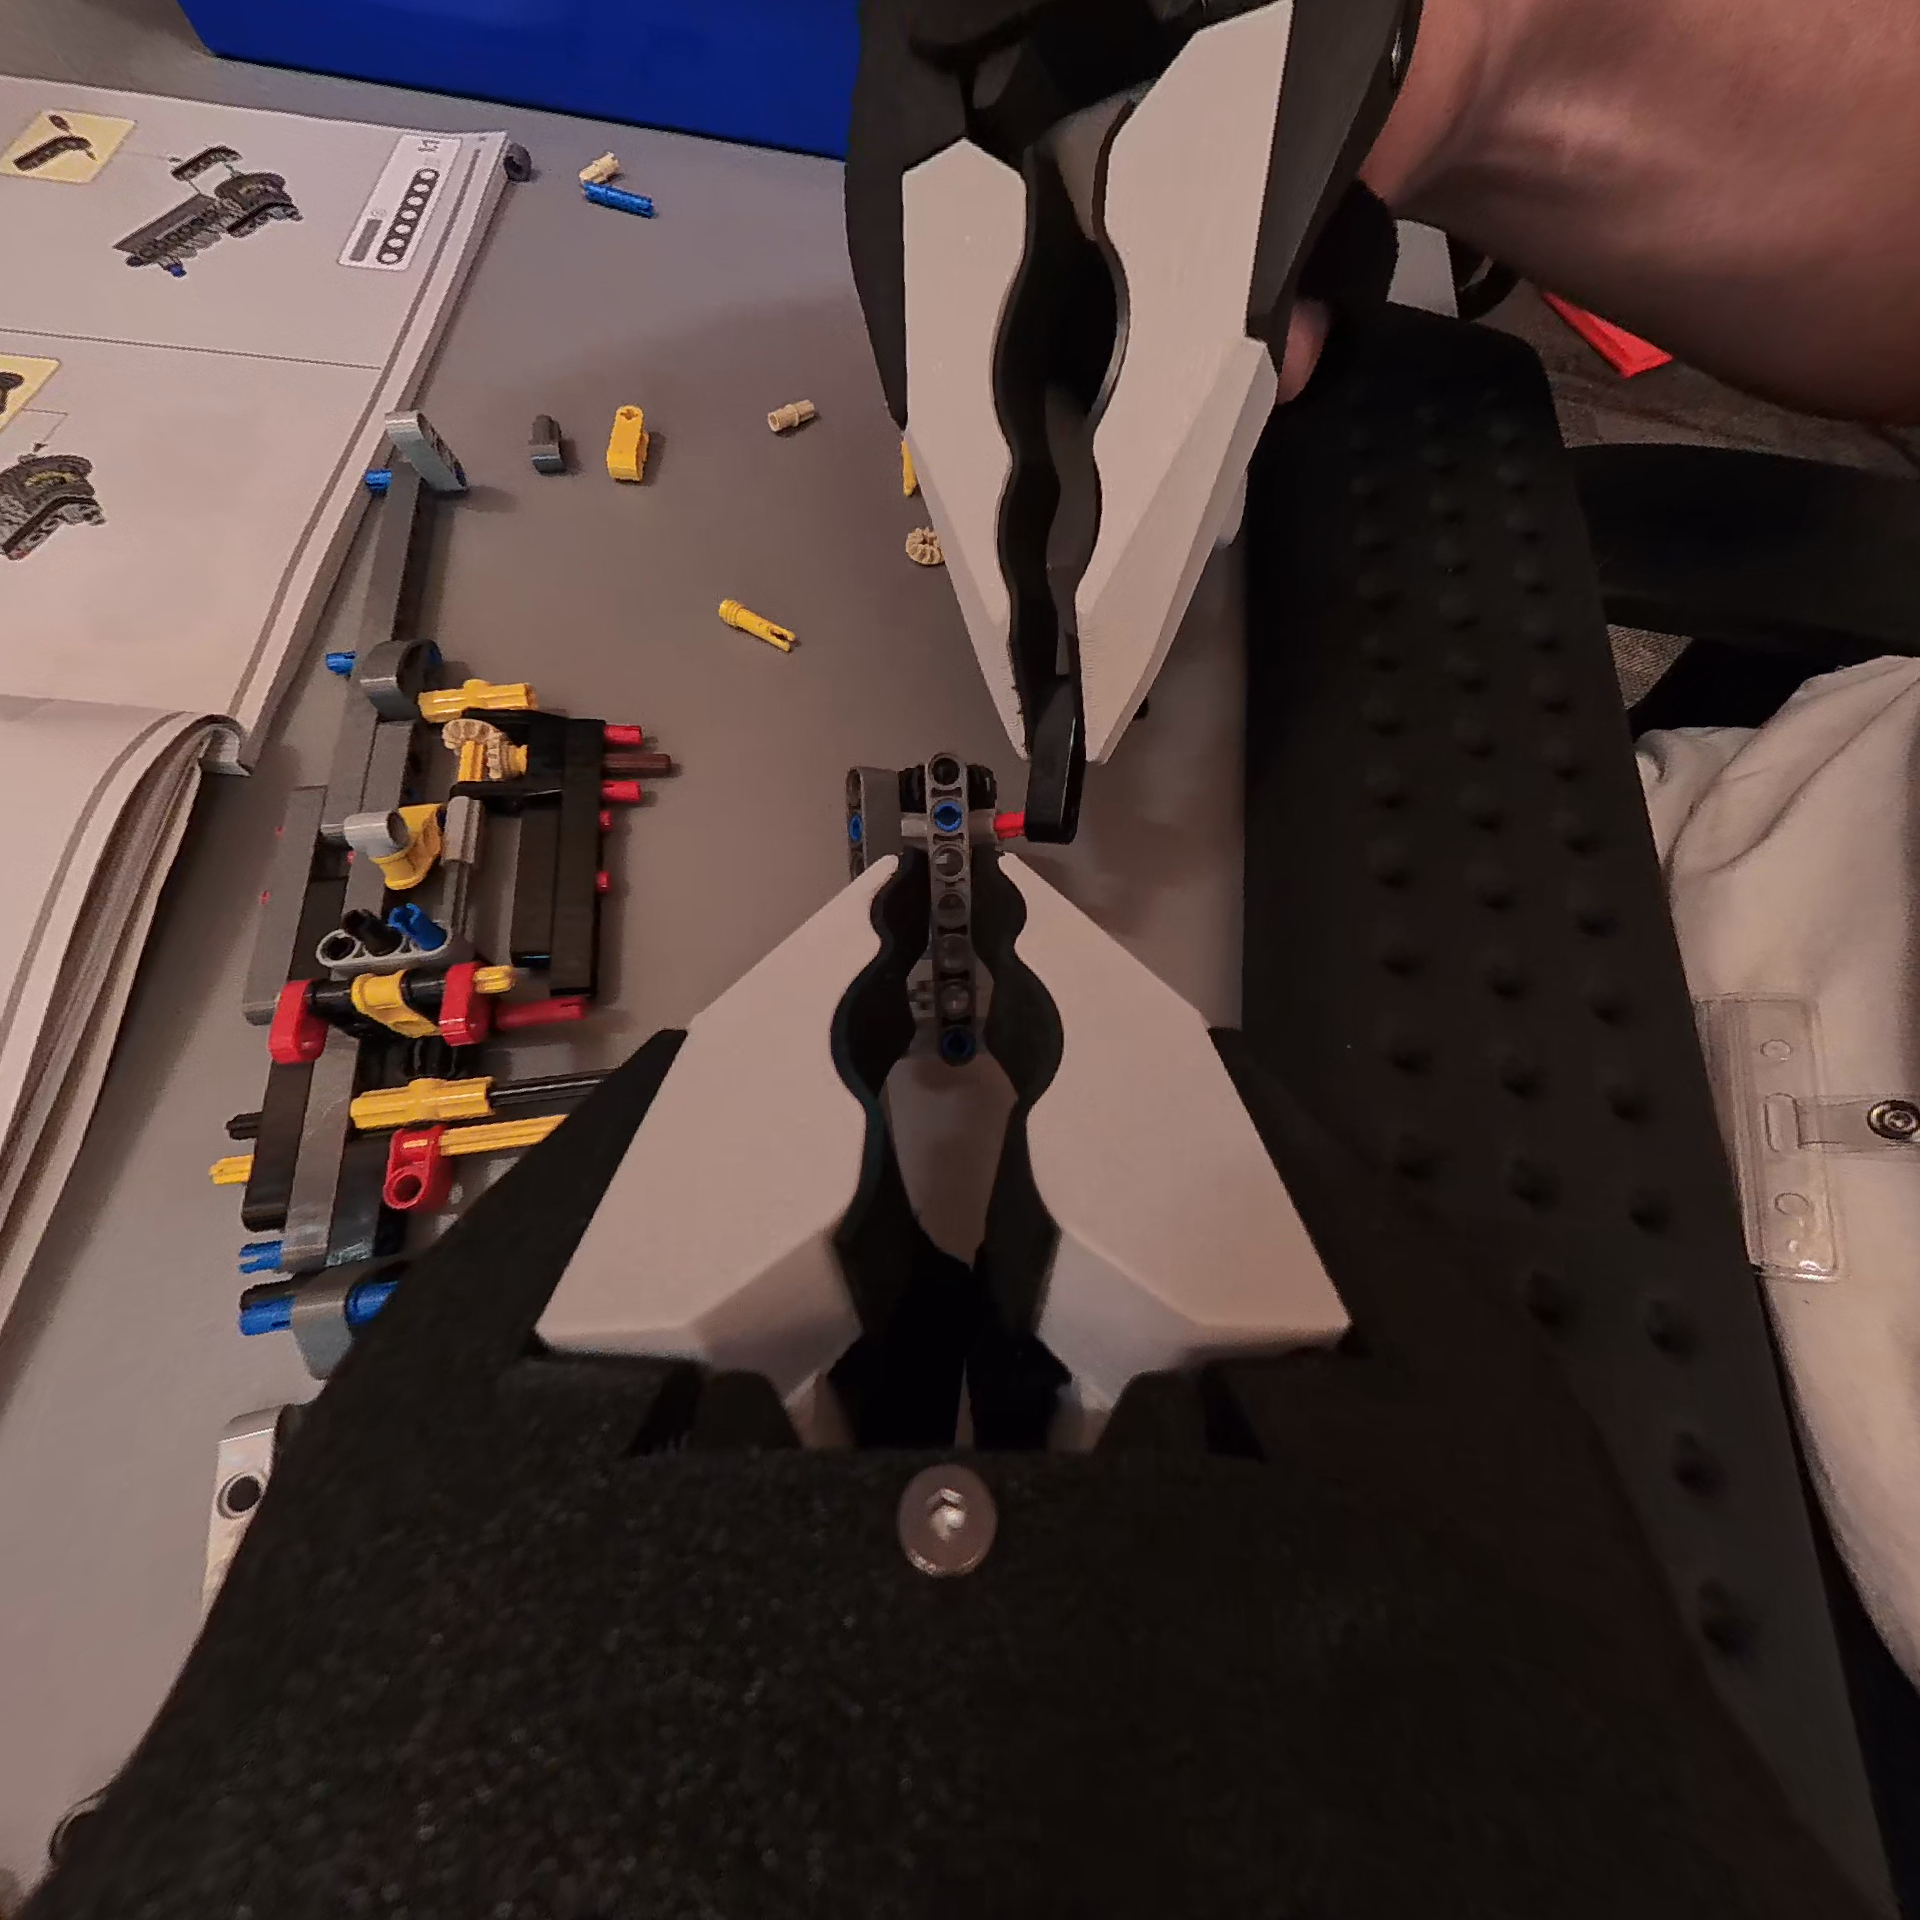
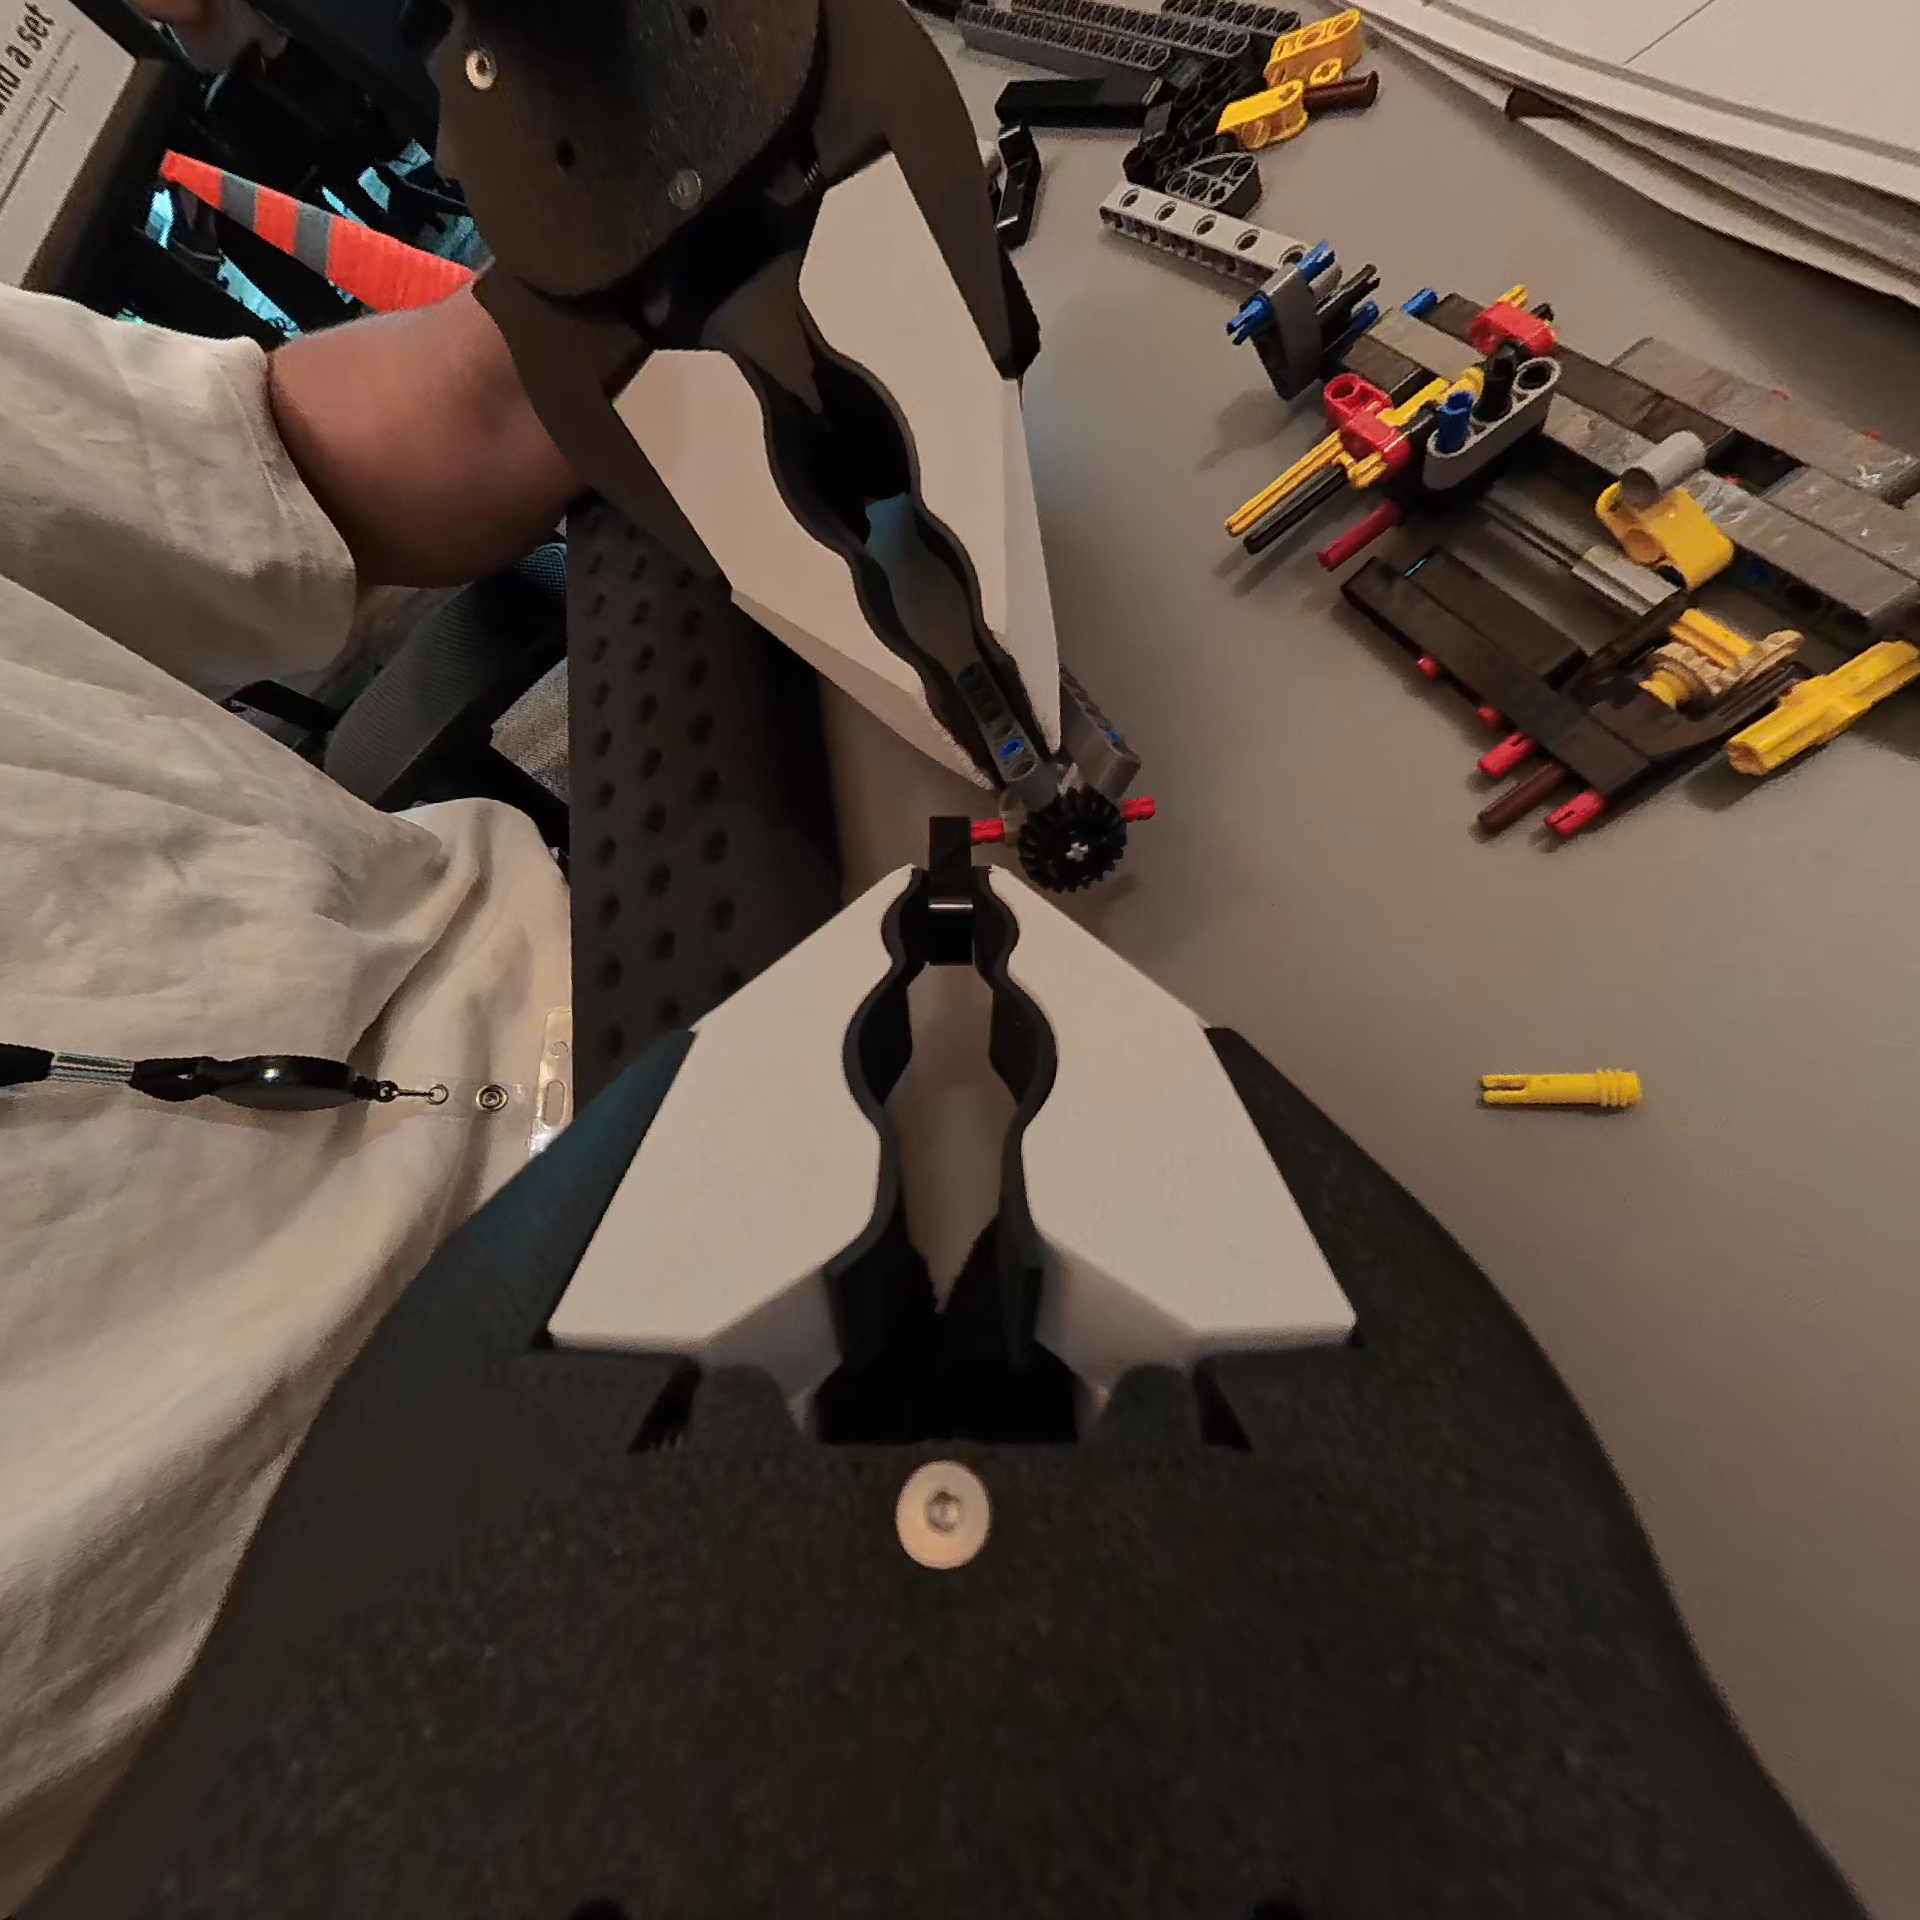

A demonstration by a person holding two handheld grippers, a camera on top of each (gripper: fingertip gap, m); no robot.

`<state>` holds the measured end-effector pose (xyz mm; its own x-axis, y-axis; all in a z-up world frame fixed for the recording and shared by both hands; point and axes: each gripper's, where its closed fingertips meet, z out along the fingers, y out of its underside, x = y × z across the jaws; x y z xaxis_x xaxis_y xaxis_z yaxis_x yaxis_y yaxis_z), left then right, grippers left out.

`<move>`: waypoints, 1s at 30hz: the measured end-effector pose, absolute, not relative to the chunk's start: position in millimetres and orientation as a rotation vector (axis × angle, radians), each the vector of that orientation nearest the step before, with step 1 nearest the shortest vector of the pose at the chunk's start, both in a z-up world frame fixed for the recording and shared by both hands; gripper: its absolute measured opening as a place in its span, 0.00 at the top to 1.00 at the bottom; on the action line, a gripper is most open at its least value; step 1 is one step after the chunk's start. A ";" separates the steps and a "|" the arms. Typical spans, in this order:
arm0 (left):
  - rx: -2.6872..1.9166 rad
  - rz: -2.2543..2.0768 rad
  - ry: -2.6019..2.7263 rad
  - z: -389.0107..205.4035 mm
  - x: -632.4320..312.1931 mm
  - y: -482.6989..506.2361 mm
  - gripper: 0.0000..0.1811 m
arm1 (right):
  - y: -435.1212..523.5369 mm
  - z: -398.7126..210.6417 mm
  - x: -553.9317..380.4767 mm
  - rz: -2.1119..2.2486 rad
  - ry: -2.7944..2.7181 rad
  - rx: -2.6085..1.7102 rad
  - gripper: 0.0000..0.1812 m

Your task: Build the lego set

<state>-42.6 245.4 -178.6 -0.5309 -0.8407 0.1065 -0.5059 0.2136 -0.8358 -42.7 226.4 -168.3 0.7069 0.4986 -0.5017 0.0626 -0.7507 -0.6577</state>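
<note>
Left wrist view showed the left tool (image 1: 948, 868) clamped on a small grey sub-assembly (image 1: 940, 894), a studless beam with blue pins, held above the grey tabletop (image 1: 675, 343). A red axle (image 1: 1006, 824) stuck out of the sub-assembly's right side. The right tool (image 1: 1051, 743) came in from the far right, closed on a black beam (image 1: 1055, 790) whose lower end met the tip of that red axle.

In the right wrist view, the right tool (image 2: 948, 883) gripped the black beam (image 2: 948, 894) between its tips, and the beam's far end touched the red axle (image 2: 987, 828). A black bevel gear (image 2: 1072, 847) sat on the same axle, just right of the beam, under the left tool (image 2: 1023, 764).

To the left on the tabletop lay the larger partly built model (image 1: 416, 987) of black, grey, yellow and red parts. An open instruction booklet (image 1: 187, 416) lay at the far left, and a loose yellow pin (image 1: 756, 625) lay between them and the tools.
</note>
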 end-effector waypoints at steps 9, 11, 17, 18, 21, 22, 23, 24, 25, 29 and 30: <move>-1.167 -1.274 2.148 -172.9 -47.2 237.3 0.96 | 219.3 -163.9 -46.7 0.919 -0.580 -2.264 0.96; -1.158 -1.298 2.146 -170.0 -48.4 236.4 0.96 | 218.6 -161.7 -48.0 0.962 -0.583 -2.235 0.96; -1.165 -1.250 2.177 -178.3 -49.6 238.4 0.96 | 220.3 -171.3 -49.5 0.829 -0.626 -2.252 0.96; -1.178 -1.258 2.172 -178.2 -49.0 239.4 0.96 | 221.8 -170.3 -48.4 0.801 -0.624 -2.241 0.96; -1.197 -1.301 2.147 -173.5 -47.9 240.7 0.96 | 224.1 -164.3 -46.1 0.821 -0.571 -2.190 0.96; -1.198 -1.302 2.147 -173.5 -47.7 240.8 0.96 | 224.1 -164.6 -45.9 0.831 -0.558 -2.179 0.96; -1.197 -1.298 2.154 -174.8 -48.1 240.2 0.96 | 223.3 -166.3 -46.9 0.847 -0.550 -2.181 0.96; -1.193 -1.287 2.164 -176.4 -48.6 239.6 0.96 | 222.5 -168.7 -47.4 0.854 -0.545 -2.189 0.96; -1.188 -1.277 2.169 -177.6 -48.7 239.2 0.96 | 222.0 -170.3 -47.8 0.862 -0.538 -2.196 0.96; -1.164 -1.242 2.174 -179.4 -48.4 238.8 0.96 | 222.1 -175.2 -45.7 0.839 -0.513 -2.234 0.94; -1.151 -1.228 2.178 -179.8 -48.4 238.1 0.96 | 221.9 -178.1 -44.0 0.826 -0.504 -2.261 0.93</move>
